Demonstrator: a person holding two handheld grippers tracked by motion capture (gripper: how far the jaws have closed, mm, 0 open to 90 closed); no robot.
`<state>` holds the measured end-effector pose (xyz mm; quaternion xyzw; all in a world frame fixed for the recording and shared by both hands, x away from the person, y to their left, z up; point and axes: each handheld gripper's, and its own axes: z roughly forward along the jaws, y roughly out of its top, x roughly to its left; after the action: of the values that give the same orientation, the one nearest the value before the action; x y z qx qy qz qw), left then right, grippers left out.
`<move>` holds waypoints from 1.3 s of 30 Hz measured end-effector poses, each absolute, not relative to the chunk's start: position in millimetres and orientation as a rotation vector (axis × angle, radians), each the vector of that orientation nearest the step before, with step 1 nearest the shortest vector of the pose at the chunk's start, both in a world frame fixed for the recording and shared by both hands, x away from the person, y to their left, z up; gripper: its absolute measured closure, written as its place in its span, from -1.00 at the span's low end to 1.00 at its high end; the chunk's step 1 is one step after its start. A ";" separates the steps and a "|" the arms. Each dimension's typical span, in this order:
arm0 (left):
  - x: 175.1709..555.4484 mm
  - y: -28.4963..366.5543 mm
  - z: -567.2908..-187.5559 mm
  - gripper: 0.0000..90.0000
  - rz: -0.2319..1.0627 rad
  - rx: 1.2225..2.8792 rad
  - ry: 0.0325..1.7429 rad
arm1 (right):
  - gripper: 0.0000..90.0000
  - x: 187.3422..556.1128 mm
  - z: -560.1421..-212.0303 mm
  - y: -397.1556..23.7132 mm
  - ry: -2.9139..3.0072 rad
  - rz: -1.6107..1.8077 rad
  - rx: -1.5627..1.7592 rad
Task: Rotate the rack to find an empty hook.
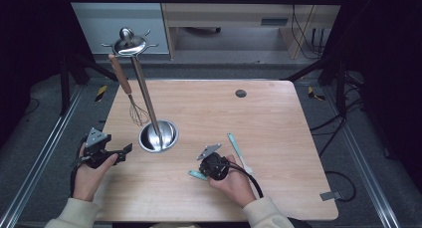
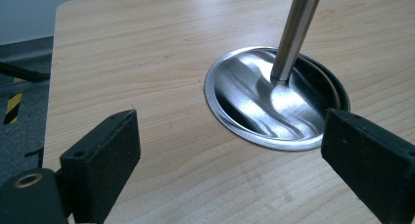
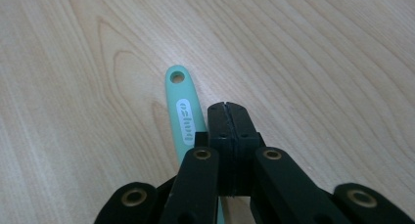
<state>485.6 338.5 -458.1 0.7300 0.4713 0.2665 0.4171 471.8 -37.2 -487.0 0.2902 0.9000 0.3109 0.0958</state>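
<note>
I judge that the next move depends on one relation: how the teal utensil handle (image 3: 185,117) lies against my right gripper (image 3: 229,111). In the right gripper view the jaws are pressed fully together, the seam between them is visible and nothing is inside. The handle lies flat on the wooden table (image 3: 318,62), just beside the closed jaws on their left side. Its long axis runs almost parallel to them, and the end with the hanging hole is a little ahead of the tips. The lower part of the handle goes under the gripper body, so I cannot tell whether it touches.

In the high view the right gripper (image 1: 203,172) sits over this handle (image 1: 196,174), and only the short end comes out at its front. I think the jaws must first open and shift sideways toward the handle so that it comes between them.

My left gripper (image 1: 124,151) is wide open and empty, and it is well apart from the handle. In front of it is the round steel base (image 2: 254,101) of the utensil stand, where a whisk (image 1: 133,106) hangs. So the right hand is clearly the nearer one. A second teal utensil (image 1: 237,148) lies behind the right gripper.
</note>
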 end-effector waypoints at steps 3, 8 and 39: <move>485.6 338.2 -458.2 -0.84 0.671 1.835 1.180 | 1.00 469.6 -486.0 -35.7 2.677 0.912 0.838; 485.1 338.4 -458.4 -0.84 0.674 1.838 1.181 | 1.00 466.8 -478.1 -33.1 2.686 0.889 0.792; 485.8 340.5 -459.3 -0.86 0.677 1.861 1.177 | 0.42 479.2 -457.8 -6.2 2.959 0.462 0.634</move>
<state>485.8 340.5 -459.3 0.7380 0.4669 0.2683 0.4066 479.2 -6.2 -457.8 0.2070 0.9658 0.1508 0.0403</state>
